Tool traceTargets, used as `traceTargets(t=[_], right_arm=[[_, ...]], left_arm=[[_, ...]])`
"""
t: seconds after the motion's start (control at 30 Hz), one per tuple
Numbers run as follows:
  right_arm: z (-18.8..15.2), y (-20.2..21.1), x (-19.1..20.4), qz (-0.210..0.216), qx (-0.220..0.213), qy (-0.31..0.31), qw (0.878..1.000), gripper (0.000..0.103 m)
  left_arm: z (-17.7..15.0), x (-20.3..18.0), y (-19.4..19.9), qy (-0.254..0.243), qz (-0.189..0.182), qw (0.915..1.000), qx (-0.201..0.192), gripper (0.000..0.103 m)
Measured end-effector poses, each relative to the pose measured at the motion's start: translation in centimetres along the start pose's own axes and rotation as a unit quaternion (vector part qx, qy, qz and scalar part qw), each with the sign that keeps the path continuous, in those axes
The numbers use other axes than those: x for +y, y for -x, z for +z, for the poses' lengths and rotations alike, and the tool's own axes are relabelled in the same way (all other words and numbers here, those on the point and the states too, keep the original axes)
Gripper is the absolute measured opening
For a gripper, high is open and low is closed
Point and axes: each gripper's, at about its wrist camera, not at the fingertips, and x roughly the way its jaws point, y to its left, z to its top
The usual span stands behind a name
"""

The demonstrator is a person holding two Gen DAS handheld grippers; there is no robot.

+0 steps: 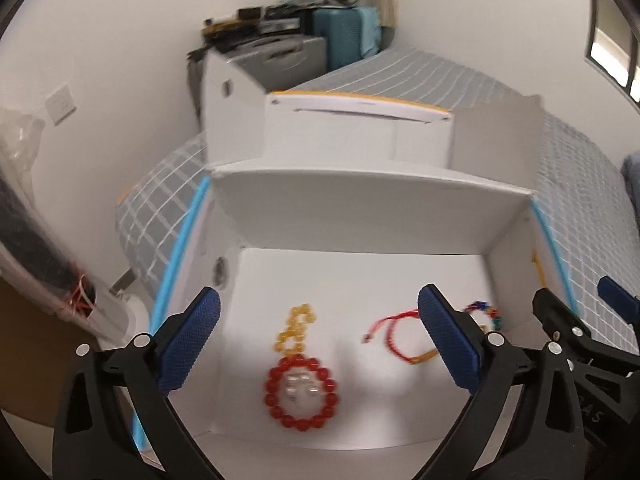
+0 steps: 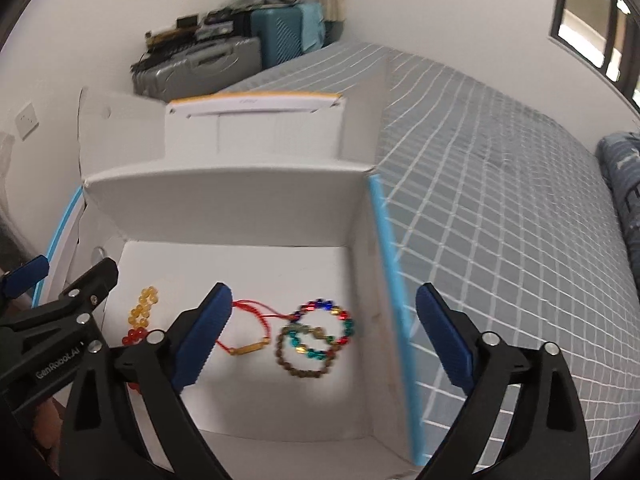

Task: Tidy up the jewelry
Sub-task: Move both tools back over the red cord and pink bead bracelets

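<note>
A white cardboard box [image 1: 360, 216] with blue edges lies open on a bed; it also shows in the right wrist view [image 2: 224, 200]. On its floor lie a red bead bracelet [image 1: 301, 392], a yellow bead bracelet [image 1: 295, 327], a red cord bracelet [image 1: 394, 334] [image 2: 248, 330], a multicolour bead bracelet [image 2: 326, 330] and a brown bead bracelet [image 2: 300, 354] that overlaps it. My left gripper [image 1: 318, 340] is open and empty above the red and yellow beads. My right gripper [image 2: 324, 340] is open and empty above the multicolour bracelet.
A second white box [image 1: 356, 128] with a yellow edge stands behind the first. The grey checked bedspread [image 2: 500, 208] stretches to the right. Suitcases [image 2: 224, 56] are stacked against the back wall. A brown carton and bagged items [image 1: 36, 260] stand at the left.
</note>
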Motion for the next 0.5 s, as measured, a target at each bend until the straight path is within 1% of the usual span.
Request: traceTargets(t=[0.07, 0.27, 0.37, 0.43, 0.5], right_arm=[[-0.1, 0.8, -1.7, -0.013, -0.008, -0.009, 1.0, 0.092], [-1.0, 3.1, -9.2, -0.047, -0.02, -0.053, 0.997, 0.094], [-1.7, 3.6, -12.7, -0.065, -0.017, -0.069, 0.995, 0.094], [-2.3, 3.7, -15.5, -0.069, -0.01, -0.088, 0.994, 0.094], [-3.0, 3.7, -18.0, -0.085, -0.005, -0.099, 0.991, 0.094]], left_arm=[[0.0, -1.6, 0.6, -0.009, -0.011, 0.9999, -0.007, 0.097], [-0.6, -7.3, 2.6, -0.048, -0.058, 0.9967, -0.029, 0.097], [-1.6, -10.8, 3.1, -0.079, -0.087, 0.9927, -0.026, 0.097], [-2.6, -13.1, 3.3, -0.103, -0.112, 0.9882, -0.019, 0.097], [-3.8, -15.8, 3.6, -0.128, -0.131, 0.983, -0.011, 0.097]])
